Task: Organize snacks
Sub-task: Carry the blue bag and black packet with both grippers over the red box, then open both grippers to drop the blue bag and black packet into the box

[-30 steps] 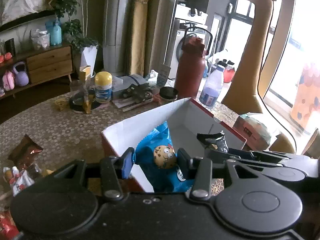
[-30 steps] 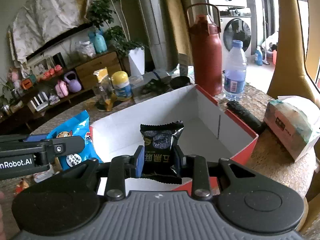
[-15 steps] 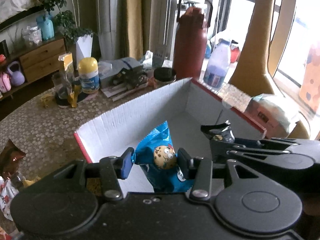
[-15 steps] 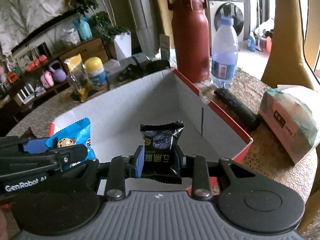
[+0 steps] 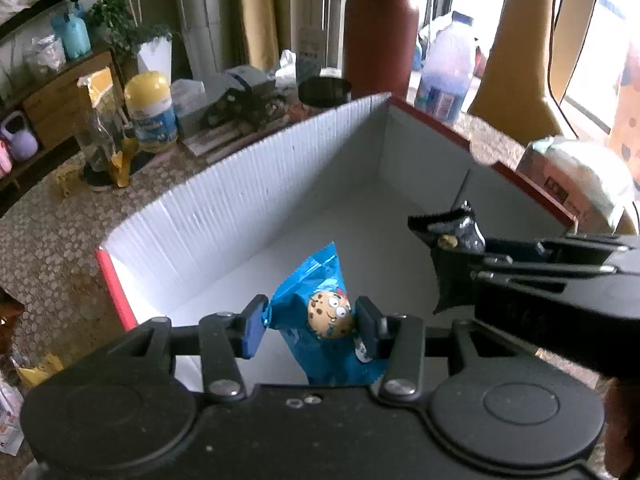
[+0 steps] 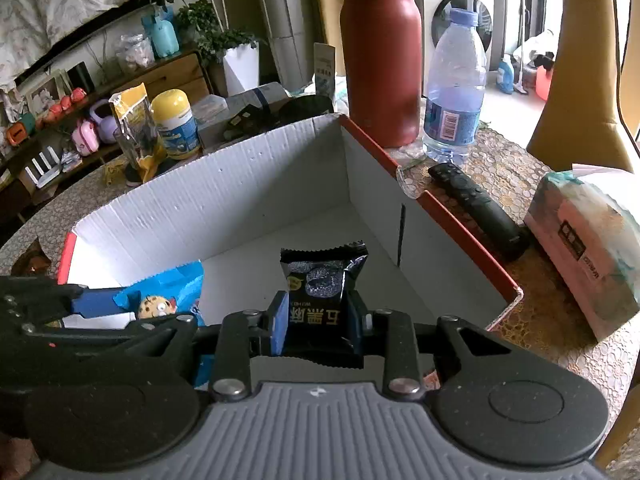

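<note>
Left hand-held gripper point(image 5: 309, 326) clamps blue packet point(image 5: 320, 300) over box point(image 5: 248, 200).

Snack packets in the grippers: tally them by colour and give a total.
Blue packet, in the left gripper: 1
Black packet, in the right gripper: 1
Total: 2

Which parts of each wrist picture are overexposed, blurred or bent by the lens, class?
Left wrist view: the window top right is blown out white, the water bottle and tissue pack look soft, and the cardboard box wall bows in a curve. Right wrist view: sharper, so the print on the black snack packet can be made out, daylight is bright behind the washing machine, and edges curve outward.
</note>
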`<action>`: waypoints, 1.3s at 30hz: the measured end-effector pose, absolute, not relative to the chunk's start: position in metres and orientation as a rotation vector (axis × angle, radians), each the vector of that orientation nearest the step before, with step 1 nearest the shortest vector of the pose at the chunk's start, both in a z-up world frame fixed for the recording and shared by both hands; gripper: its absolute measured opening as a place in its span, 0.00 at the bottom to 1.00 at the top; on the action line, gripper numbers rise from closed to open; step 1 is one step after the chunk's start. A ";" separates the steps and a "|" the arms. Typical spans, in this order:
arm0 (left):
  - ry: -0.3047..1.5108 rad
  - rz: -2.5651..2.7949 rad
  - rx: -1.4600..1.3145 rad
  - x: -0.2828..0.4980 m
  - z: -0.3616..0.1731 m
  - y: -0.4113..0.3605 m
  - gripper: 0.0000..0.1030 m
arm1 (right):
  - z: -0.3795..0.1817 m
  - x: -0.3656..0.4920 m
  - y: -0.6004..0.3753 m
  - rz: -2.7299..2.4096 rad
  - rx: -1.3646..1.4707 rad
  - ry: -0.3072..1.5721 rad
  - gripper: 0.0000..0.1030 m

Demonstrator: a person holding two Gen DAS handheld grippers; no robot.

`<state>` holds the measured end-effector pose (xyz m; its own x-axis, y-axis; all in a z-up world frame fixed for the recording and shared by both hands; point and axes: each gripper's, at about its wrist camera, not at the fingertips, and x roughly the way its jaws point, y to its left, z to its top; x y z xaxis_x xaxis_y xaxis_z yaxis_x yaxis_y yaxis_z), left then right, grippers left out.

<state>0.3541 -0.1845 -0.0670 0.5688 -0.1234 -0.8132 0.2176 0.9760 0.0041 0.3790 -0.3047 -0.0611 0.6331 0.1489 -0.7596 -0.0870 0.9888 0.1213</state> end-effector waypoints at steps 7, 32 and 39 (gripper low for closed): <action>1.004 -0.184 0.125 0.359 -0.078 -0.184 0.46 | -0.062 0.380 -0.302 0.129 0.064 0.883 0.29; 0.875 -0.167 0.056 0.316 -0.028 -0.155 0.83 | -0.021 0.338 -0.299 0.108 0.072 0.809 0.54; 0.830 -0.169 0.024 0.290 -0.003 -0.136 0.85 | -0.002 0.310 -0.288 0.132 0.061 0.783 0.59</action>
